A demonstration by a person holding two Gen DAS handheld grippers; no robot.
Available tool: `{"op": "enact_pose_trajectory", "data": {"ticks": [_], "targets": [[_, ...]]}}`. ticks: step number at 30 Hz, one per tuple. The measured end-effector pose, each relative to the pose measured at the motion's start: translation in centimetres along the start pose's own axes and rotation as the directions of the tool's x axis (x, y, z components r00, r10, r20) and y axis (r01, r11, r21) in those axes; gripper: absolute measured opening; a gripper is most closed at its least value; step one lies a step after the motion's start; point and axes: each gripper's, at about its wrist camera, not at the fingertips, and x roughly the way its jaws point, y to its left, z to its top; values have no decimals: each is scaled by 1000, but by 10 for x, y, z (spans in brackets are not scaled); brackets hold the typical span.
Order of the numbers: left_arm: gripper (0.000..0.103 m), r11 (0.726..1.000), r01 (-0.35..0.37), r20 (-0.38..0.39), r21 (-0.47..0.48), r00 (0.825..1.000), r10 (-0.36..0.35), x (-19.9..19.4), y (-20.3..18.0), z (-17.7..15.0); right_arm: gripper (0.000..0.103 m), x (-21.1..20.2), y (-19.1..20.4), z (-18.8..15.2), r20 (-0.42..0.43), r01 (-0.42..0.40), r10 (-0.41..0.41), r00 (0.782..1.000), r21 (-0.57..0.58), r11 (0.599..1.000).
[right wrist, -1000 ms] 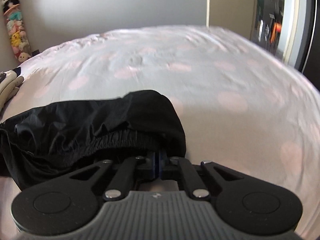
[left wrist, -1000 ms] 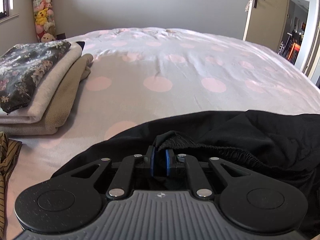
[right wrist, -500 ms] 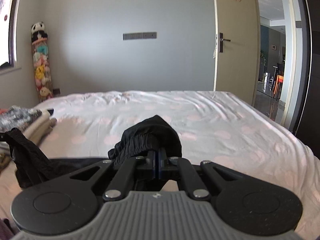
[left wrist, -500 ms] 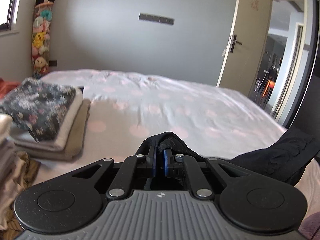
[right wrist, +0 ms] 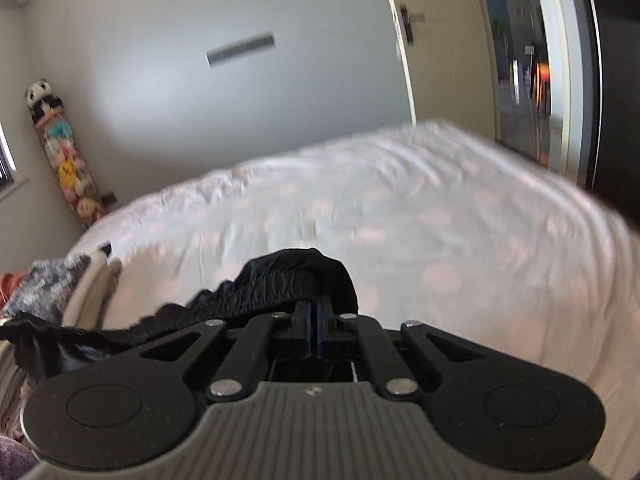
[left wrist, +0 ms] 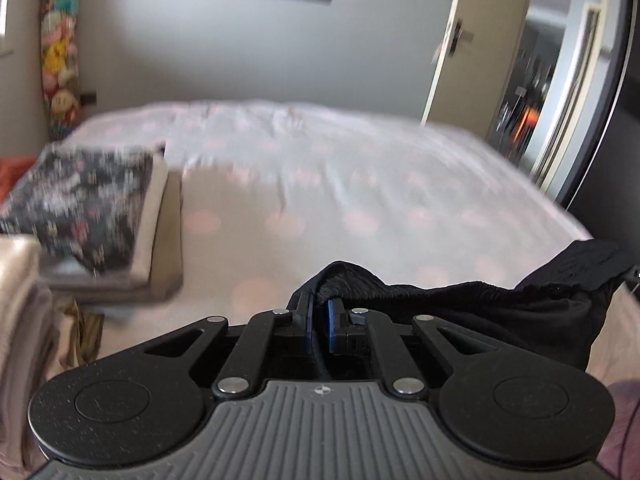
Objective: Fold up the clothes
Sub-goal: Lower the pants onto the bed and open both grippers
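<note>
A black garment with a gathered elastic waistband (left wrist: 480, 304) hangs in the air between my two grippers, above the bed. My left gripper (left wrist: 319, 312) is shut on one end of the waistband, and the fabric stretches away to the right. In the right wrist view the same black garment (right wrist: 280, 288) bunches over my right gripper (right wrist: 316, 320), which is shut on its other end, and the cloth trails off to the left. The lower part of the garment is hidden below both grippers.
The bed (left wrist: 360, 200) has a pale sheet with pink dots. A stack of folded clothes (left wrist: 100, 208), floral piece on top, lies at its left. More clothes (left wrist: 24, 300) pile at the near left. An open door (left wrist: 460, 60) stands at the right.
Both grippers have lifted the black garment off the bed and hold it stretched in the air. The views now tilt and blur with motion; the right view rolls to one side.
</note>
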Motion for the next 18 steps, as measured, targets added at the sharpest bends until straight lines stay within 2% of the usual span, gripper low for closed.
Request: {"op": "enact_pose_trajectory", "data": {"ticks": [2,5,11,12,14,15,16,17,18], "targets": [[5,1000,-26,-83,-4,996,26,38,7,-9,3,36,-1,-12,-56,14,-15,998,-5,1000],[5,998,-69,-141,-11,988,67,78,17,-16,3,82,3,-24,-99,31,-35,994,-41,999],[5,995,-99,-207,-22,974,93,113,27,-36,4,139,7,-33,-160,42,-62,985,-120,992],[6,994,-104,-217,-24,971,97,119,28,-39,7,146,7,-36,-175,39,-63,983,-133,990],[8,995,-101,-232,-8,968,96,118,26,-41,15,154,6,-41,-224,36,-65,972,-130,991],[13,995,-96,-228,-3,969,92,115,25,-41,28,155,6,-42,-246,33,-62,967,-123,992],[26,996,-86,-218,-3,972,83,111,25,-41,47,152,4,-42,-260,29,-57,964,-110,994],[42,997,-74,-201,-4,977,71,105,23,-41,56,148,3,-42,-272,25,-50,961,-95,995],[50,998,-62,-183,1,981,61,97,19,-40,71,142,3,-42,-285,17,-39,958,-79,997]]}}
